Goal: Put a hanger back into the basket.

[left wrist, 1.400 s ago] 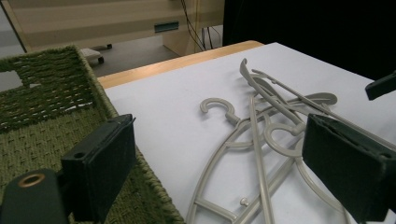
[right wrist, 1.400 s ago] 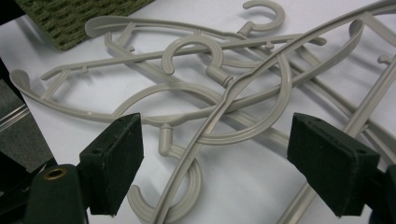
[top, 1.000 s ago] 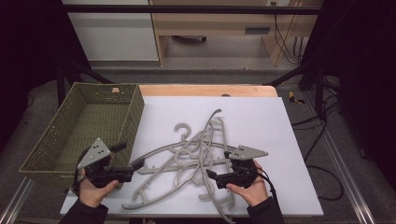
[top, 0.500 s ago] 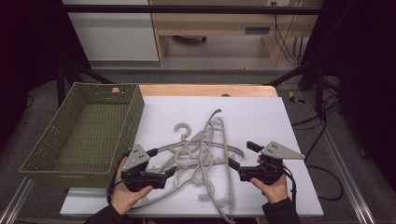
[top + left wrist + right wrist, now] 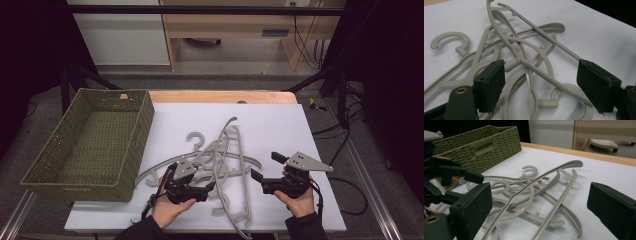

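Because the grey hangers lie tangled in one heap in the middle of the white desk, I have a gripper at each side of the pile. My left gripper sits low at the near left edge, fingers spread wide around several crossing bars, closed on nothing. My right gripper hovers just right of the heap, fingers wide too. The woven basket stands empty at the left, probably where they belong.
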Demonstrator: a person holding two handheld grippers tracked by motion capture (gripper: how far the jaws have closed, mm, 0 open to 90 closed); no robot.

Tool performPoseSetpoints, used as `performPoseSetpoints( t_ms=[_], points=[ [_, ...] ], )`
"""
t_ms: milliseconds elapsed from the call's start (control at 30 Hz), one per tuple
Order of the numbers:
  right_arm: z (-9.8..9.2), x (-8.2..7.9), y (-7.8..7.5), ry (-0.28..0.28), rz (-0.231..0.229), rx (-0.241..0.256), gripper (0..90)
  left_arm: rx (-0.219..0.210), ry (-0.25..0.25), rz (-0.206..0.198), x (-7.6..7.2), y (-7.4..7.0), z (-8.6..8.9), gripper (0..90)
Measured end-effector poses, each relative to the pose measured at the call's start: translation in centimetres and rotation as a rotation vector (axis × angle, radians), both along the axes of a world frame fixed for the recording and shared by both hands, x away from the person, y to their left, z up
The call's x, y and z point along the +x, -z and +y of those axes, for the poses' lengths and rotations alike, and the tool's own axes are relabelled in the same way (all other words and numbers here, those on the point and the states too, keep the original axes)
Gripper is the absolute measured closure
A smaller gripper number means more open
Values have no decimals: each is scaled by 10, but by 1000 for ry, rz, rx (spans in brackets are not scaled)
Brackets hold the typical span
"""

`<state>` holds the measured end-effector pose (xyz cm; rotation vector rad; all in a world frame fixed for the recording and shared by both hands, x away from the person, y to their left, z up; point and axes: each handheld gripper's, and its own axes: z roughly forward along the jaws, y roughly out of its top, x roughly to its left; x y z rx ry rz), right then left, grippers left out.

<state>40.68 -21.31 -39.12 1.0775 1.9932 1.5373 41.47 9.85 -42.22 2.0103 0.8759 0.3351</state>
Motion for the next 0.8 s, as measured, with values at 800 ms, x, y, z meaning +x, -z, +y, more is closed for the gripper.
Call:
performPoseSetpoints(
  t_ms=[800],
  points=[
    [0,0,-1,-2,12,-15,58,117,-12,122,4,39,-47,430]
  ],
)
